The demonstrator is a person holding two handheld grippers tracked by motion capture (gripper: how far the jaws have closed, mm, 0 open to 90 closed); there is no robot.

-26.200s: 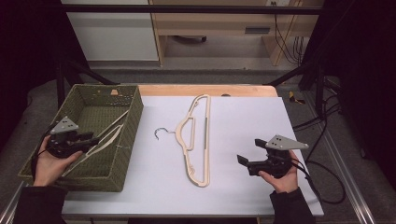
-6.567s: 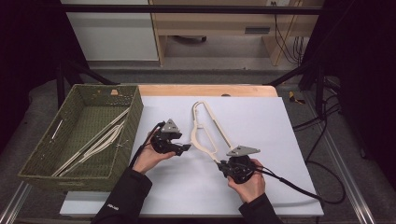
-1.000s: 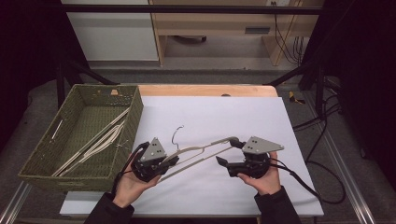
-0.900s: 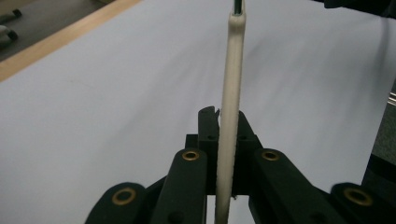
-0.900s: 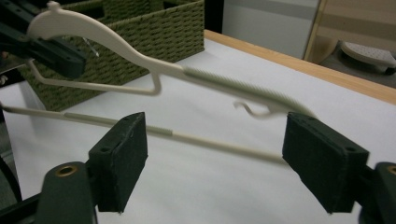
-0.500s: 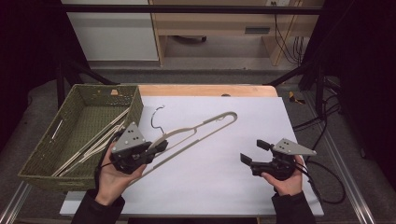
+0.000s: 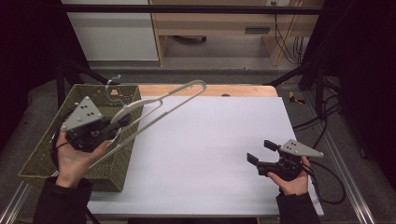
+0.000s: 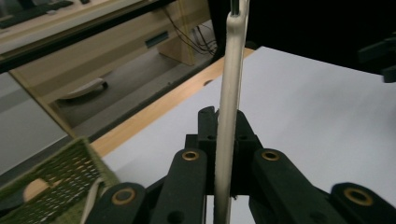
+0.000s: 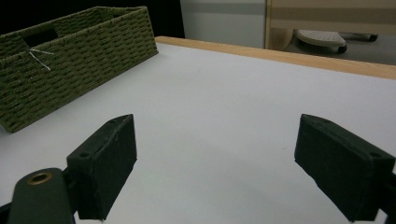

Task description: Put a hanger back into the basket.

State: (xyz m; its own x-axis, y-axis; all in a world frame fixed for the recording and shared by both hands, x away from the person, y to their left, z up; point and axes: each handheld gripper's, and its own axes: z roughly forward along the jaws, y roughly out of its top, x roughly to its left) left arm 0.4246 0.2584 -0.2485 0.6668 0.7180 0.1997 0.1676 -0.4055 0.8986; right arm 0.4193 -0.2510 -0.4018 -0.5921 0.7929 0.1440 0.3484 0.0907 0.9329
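A cream hanger (image 7: 161,103) with a metal hook (image 7: 112,82) hangs tilted in the air, half over the green woven basket (image 7: 108,171) at the table's left. My left gripper (image 7: 119,122) is shut on its thin bar, and in the left gripper view the bar (image 8: 231,93) rises straight up from between the closed jaws of the left gripper (image 8: 223,126). My right gripper (image 7: 260,151) rests low at the table's right front. Its jaws have just been opening, and in the right gripper view nothing lies between them at the right gripper (image 9: 215,168).
The white table top (image 7: 210,140) has a wooden far edge (image 7: 224,90). In the right gripper view the basket (image 9: 70,60) stands far left, a thin wire end poking from its wall. Dark frame bars flank the table.
My left hand has lifted the hanger and carried it left, from the table's front to above the basket. The right gripper has drawn off to the right and opened wider.
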